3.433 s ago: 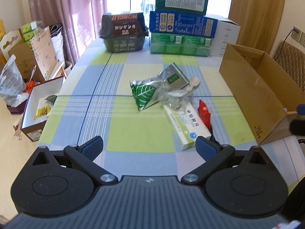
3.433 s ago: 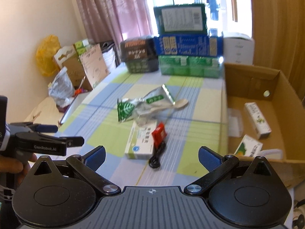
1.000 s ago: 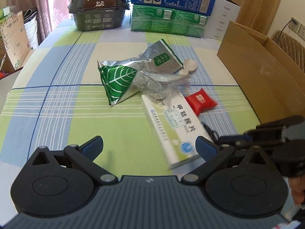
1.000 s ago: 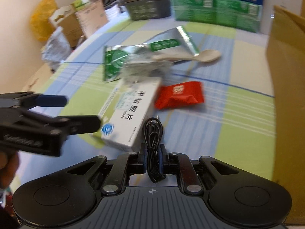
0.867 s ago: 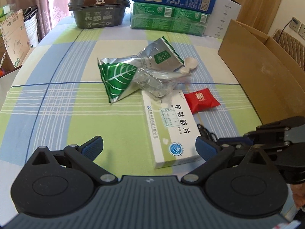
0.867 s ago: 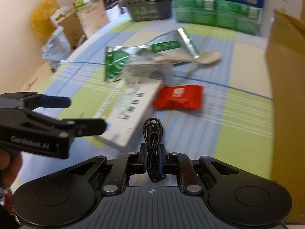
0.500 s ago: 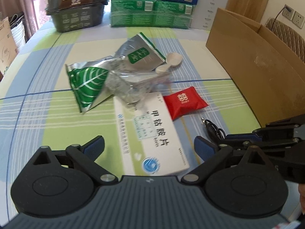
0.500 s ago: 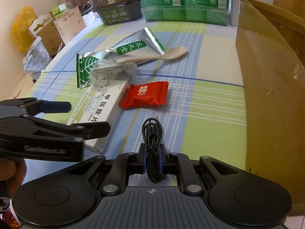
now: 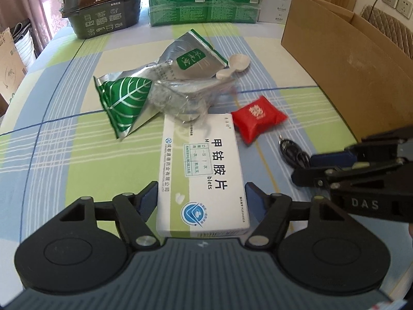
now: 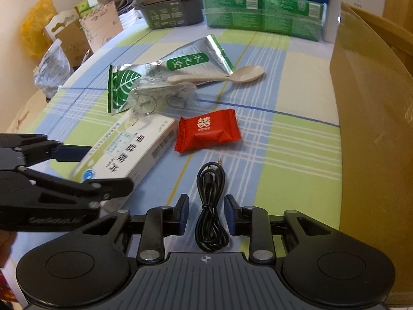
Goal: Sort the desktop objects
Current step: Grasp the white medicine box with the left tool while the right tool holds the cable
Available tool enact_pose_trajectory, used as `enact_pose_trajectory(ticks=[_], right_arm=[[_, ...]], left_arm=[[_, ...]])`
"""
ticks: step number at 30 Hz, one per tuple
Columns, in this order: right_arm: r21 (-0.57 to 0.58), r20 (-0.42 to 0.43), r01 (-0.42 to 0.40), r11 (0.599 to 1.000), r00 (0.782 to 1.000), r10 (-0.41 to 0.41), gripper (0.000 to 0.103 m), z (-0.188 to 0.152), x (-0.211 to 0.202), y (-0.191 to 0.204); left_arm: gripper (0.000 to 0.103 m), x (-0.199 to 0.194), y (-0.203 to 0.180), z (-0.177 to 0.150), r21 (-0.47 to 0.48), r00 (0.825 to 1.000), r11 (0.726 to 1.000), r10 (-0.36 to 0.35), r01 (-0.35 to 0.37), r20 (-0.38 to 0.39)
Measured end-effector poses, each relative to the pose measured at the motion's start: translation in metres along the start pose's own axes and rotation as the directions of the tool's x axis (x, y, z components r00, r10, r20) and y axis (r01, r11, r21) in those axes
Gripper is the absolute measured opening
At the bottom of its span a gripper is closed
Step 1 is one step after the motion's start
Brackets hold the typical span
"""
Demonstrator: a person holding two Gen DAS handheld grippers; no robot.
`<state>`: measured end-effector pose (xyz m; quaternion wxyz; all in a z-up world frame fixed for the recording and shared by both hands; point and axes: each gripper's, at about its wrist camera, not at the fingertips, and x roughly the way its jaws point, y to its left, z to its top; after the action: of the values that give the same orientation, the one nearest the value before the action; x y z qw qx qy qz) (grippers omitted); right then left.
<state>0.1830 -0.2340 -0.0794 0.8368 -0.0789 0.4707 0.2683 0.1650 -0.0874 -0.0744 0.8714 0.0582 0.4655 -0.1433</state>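
Step now: we are picking things off the desk [image 9: 64, 139] to sort them, and we think the white pill box [image 9: 204, 170] comes first.
Left gripper [image 9: 201, 196]: its jaws have just been closing, with the pill box between them. The blue pads [image 9: 148, 195] sit right at the box sides, but we see thin gaps, so we call it spread and not pinching yet.
Right gripper [image 10: 206, 218]: its jaws have just been opening. The black cable [image 10: 210, 206] lies loose on the desk between the pads, with space on both sides.
Where the box is: flat on the desk, near us, just beside the red packet [image 9: 258, 121], its far end tucked under the clear bag [image 9: 180, 98].
How the box looks: long, flat, white, with blue and green print. It looks stiff and easy to hold by its sides.
Next move, we think: squeeze the box a bit more, lift it clear of the clear bag, and carry it to the brown cardboard box [image 9: 343, 59] on the right.
Watch out: the clear bag may drag along.
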Motion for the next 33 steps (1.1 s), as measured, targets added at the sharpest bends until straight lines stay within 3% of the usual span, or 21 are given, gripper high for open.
enact_pose_trajectory(ticks=[3, 4, 5, 6, 13, 19, 22, 27, 33], right_arm=[[-0.051, 0.003, 0.028, 0.998, 1.0, -0.028, 0.026, -0.003, 0.001, 0.008], [-0.061, 0.003, 0.036, 0.997, 0.999, -0.036, 0.023, -0.004, 0.001, 0.009], [-0.062, 0.002, 0.043, 0.997, 0.999, -0.043, 0.013, -0.005, 0.001, 0.01], [-0.053, -0.003, 0.041, 0.998, 0.999, -0.041, 0.012, -0.007, 0.0, 0.009], [0.062, -0.031, -0.035, 0.997, 0.999, 0.037, 0.009, -0.031, -0.029, 0.007], [0.063, -0.021, -0.056, 0.996, 0.998, 0.058, 0.009, -0.046, -0.049, 0.015], [0.056, -0.028, -0.042, 0.998, 0.999, 0.044, 0.012, -0.046, -0.045, 0.016], [0.051, -0.018, -0.027, 0.998, 0.999, 0.028, 0.028, -0.045, -0.04, 0.012], [-0.011, -0.017, -0.014, 1.0, 1.0, 0.014, 0.029, -0.041, -0.027, 0.02]], left_arm=[[0.068, -0.007, 0.0, -0.008, 0.012, 1.0, 1.0, 0.002, -0.002, -0.009], [0.068, -0.01, -0.001, -0.011, 0.014, 1.0, 1.0, 0.004, -0.004, -0.012], [0.068, -0.012, -0.002, -0.014, 0.016, 1.0, 1.0, 0.005, -0.005, -0.015], [0.068, -0.015, -0.003, -0.018, 0.024, 1.0, 1.0, 0.007, -0.007, -0.018], [0.068, -0.039, -0.017, -0.048, 0.039, 0.999, 0.999, 0.004, -0.003, -0.034], [0.068, -0.054, -0.026, -0.069, 0.027, 1.0, 1.0, -0.001, 0.001, -0.027], [0.07, -0.054, -0.024, -0.069, 0.022, 1.0, 1.0, 0.0, 0.0, -0.027], [0.076, -0.053, -0.021, -0.065, 0.014, 1.0, 1.0, 0.009, -0.008, -0.008], [0.079, -0.05, -0.02, -0.061, 0.027, 1.0, 1.0, 0.01, -0.01, 0.003]])
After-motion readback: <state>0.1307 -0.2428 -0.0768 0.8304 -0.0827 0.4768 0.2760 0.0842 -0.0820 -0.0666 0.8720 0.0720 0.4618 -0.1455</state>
